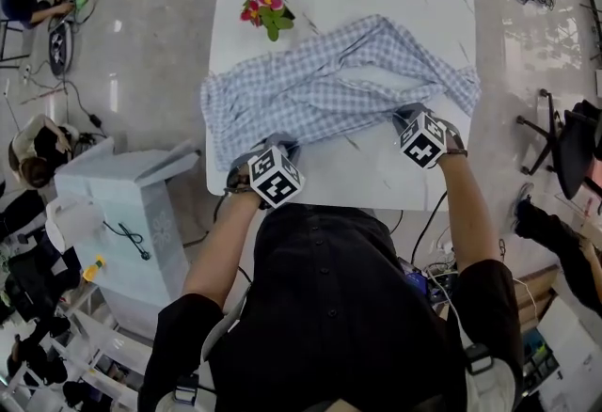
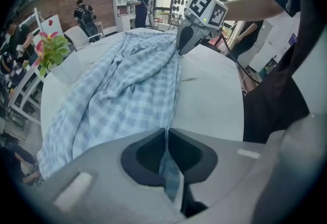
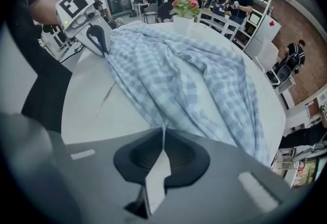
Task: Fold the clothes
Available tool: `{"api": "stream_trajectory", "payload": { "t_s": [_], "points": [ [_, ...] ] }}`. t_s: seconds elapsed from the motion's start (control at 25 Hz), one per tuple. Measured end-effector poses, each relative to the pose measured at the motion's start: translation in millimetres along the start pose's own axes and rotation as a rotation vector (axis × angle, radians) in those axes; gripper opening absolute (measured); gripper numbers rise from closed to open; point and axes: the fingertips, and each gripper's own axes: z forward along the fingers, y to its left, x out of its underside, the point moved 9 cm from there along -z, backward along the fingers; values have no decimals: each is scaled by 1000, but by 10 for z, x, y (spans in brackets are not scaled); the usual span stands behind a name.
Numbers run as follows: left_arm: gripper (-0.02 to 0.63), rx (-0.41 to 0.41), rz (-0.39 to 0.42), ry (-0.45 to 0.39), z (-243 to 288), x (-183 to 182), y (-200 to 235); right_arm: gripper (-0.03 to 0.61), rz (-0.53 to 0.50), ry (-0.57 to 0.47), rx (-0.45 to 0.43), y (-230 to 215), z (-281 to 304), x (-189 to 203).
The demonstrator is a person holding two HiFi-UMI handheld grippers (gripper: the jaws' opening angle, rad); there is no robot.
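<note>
A blue-and-white checked shirt (image 1: 329, 86) lies crumpled across the white marble table (image 1: 357, 180). My left gripper (image 1: 282, 149) pinches the shirt's near left edge, and in the left gripper view the checked cloth (image 2: 168, 166) runs between the closed jaws. My right gripper (image 1: 411, 116) grips the near right edge; the right gripper view shows a strip of fabric (image 3: 156, 174) clamped between its jaws. Both grippers point steeply down at the table. Each gripper appears in the other's view: the right gripper (image 2: 187, 44) and the left gripper (image 3: 98, 39), both on the shirt's hem.
A small pot of pink and red flowers (image 1: 267, 8) stands at the table's far left, close to the shirt. A white box-like cabinet (image 1: 127, 203) sits left of the table. People sit and stand around the room beyond the table edges.
</note>
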Motion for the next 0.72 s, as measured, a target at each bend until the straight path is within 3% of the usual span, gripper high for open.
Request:
{"api": "stream_trajectory", "payload": {
  "t_s": [0.16,0.44,0.72],
  "points": [
    [26,31,66,10,-51,139,-44,15,9,48,-5,322,-1,60],
    [28,73,167,15,-161,418,-8,17,118,45,7,951,-22,135],
    [28,107,192,24,-167,530,-284,17,167,46,8,1417,-73,390]
  ]
}}
